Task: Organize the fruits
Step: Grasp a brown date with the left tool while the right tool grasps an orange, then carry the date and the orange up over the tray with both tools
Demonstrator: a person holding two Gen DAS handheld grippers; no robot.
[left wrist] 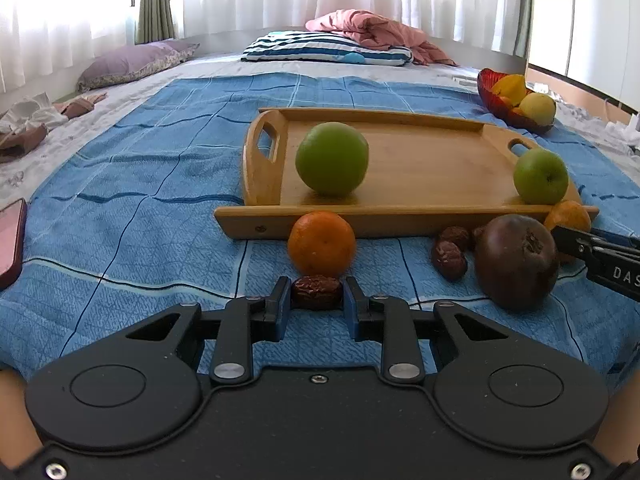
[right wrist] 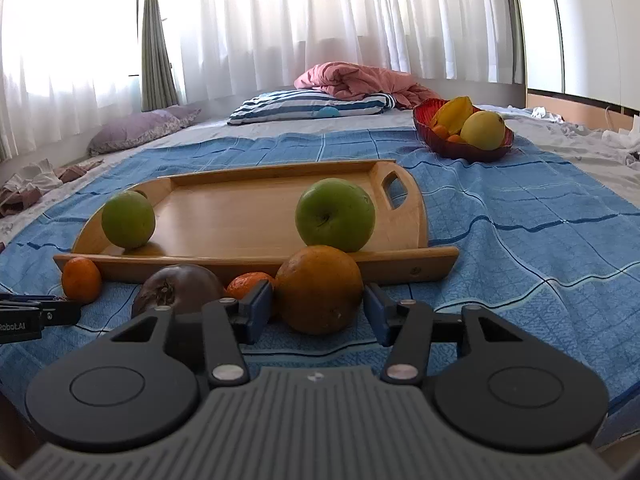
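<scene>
A wooden tray (left wrist: 420, 168) lies on the blue blanket with two green apples (left wrist: 332, 158) (left wrist: 541, 176) in it. My left gripper (left wrist: 317, 296) is shut on a brown date (left wrist: 317, 293), just in front of a small mandarin (left wrist: 321, 243). Two more dates (left wrist: 449, 258) and a dark purple fruit (left wrist: 516, 262) lie to the right. In the right wrist view my right gripper (right wrist: 319, 308) straddles a large orange (right wrist: 319, 290) in front of the tray (right wrist: 248, 216); the pads stand beside it with a small gap on the right.
A red bowl (right wrist: 466, 148) with yellow fruit stands behind the tray to the right. A second mandarin (right wrist: 248, 283) and the purple fruit (right wrist: 176, 286) lie left of the orange. A phone (left wrist: 12, 236) lies at far left. Pillows and a pink quilt lie at the back.
</scene>
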